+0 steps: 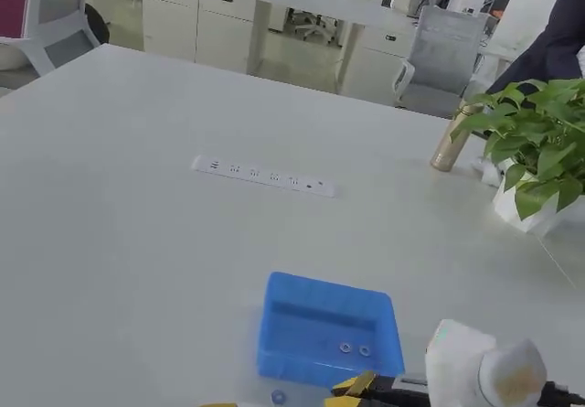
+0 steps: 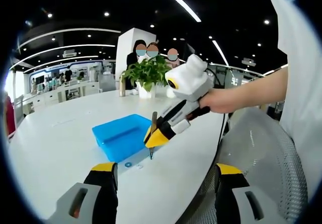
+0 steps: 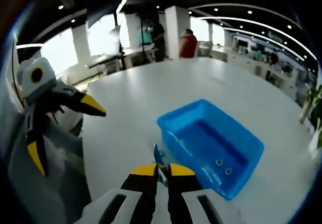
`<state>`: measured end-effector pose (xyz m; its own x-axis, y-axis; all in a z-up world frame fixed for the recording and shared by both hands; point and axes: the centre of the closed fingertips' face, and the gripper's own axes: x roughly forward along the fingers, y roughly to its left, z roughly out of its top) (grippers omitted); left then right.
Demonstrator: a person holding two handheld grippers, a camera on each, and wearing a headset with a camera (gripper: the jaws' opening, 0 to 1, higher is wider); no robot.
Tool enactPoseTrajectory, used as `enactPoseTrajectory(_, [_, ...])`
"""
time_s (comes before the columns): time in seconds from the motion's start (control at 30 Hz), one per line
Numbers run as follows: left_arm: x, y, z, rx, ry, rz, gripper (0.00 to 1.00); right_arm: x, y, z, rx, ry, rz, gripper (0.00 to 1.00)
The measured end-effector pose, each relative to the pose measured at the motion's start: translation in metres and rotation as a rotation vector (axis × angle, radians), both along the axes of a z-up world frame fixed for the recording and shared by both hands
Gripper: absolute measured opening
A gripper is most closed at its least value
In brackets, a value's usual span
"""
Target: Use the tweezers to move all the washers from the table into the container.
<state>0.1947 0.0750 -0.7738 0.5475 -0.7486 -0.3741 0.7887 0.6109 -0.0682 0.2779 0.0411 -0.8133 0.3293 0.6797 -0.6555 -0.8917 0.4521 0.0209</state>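
While the right gripper [image 3: 162,171] is clamped on the tweezers [image 2: 153,128], a washer [image 2: 128,164] lies on the surface [image 2: 55,133] beside their tip, near the container [image 3: 211,146]. It is better to lower slowly and pinch its rim. The left gripper [image 2: 166,183] has its jaws wide apart, empty.

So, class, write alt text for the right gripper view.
The right gripper, shut on tweezers, points at a white table beside a blue container holding two washers. The left gripper hangs open at the view's left.
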Motion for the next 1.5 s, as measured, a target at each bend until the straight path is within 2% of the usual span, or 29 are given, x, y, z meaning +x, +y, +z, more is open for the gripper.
enactPoseTrajectory(0.07, [0.0,0.0,0.0,0.0,0.001,0.001,0.8,0.004,-0.006,-0.003,-0.04,-0.041,0.042,0.03])
enactPoseTrajectory(0.17, [0.001,0.0,0.0,-0.002,0.0,0.003,0.8,0.004,-0.006,-0.008,-0.05,-0.075,0.079,0.03])
enactPoseTrajectory(0.3, [0.001,0.0,0.0,-0.002,-0.001,0.003,0.8,0.003,-0.01,-0.007,-0.054,-0.063,0.075,0.03])
enactPoseTrajectory(0.47, [0.001,0.0,0.001,-0.004,-0.001,0.003,0.79,0.004,-0.011,0.01,-0.011,-0.058,0.065,0.03])
enactPoseTrajectory(0.8, [-0.001,-0.003,0.001,-0.013,0.002,-0.014,0.79,0.013,0.002,0.07,0.145,-0.032,0.052,0.03])
enactPoseTrajectory(0.9, [-0.001,-0.004,0.005,-0.03,-0.006,-0.016,0.79,0.026,0.002,0.082,0.221,-0.004,-0.012,0.03])
enactPoseTrajectory(0.97, [-0.001,-0.004,0.006,-0.04,0.0,-0.01,0.79,0.034,0.001,0.084,0.252,0.019,-0.054,0.03])
enactPoseTrajectory(1.03, [0.0,-0.004,0.006,-0.042,0.0,-0.008,0.79,0.045,-0.003,0.084,0.271,0.045,-0.1,0.03])
enactPoseTrajectory(1.1, [-0.001,-0.004,0.007,-0.044,-0.004,-0.013,0.79,0.055,-0.005,0.079,0.265,0.055,-0.121,0.03])
enactPoseTrajectory(1.13, [-0.001,-0.005,0.007,-0.042,-0.005,-0.016,0.79,0.062,-0.007,0.074,0.277,0.095,-0.171,0.03])
enactPoseTrajectory(1.2, [-0.001,-0.005,0.007,-0.04,-0.006,-0.018,0.79,0.072,-0.009,0.066,0.286,0.119,-0.204,0.03])
enactPoseTrajectory(1.27, [-0.001,-0.004,0.007,-0.038,-0.006,-0.015,0.79,0.081,-0.01,0.057,0.304,0.164,-0.236,0.03])
enactPoseTrajectory(1.3, [-0.001,-0.004,0.007,-0.037,-0.004,-0.013,0.79,0.089,-0.012,0.05,0.331,0.211,-0.296,0.03])
enactPoseTrajectory(1.37, [0.0,-0.003,0.007,-0.036,-0.002,-0.01,0.79,0.095,-0.013,0.042,0.343,0.259,-0.319,0.03])
enactPoseTrajectory(1.4, [0.0,-0.003,0.006,-0.036,-0.002,-0.008,0.79,0.101,-0.016,0.037,0.341,0.26,-0.347,0.03])
enactPoseTrajectory(1.5, [0.0,-0.003,0.006,-0.034,-0.001,-0.008,0.78,0.11,-0.018,0.028,0.317,0.278,-0.361,0.03])
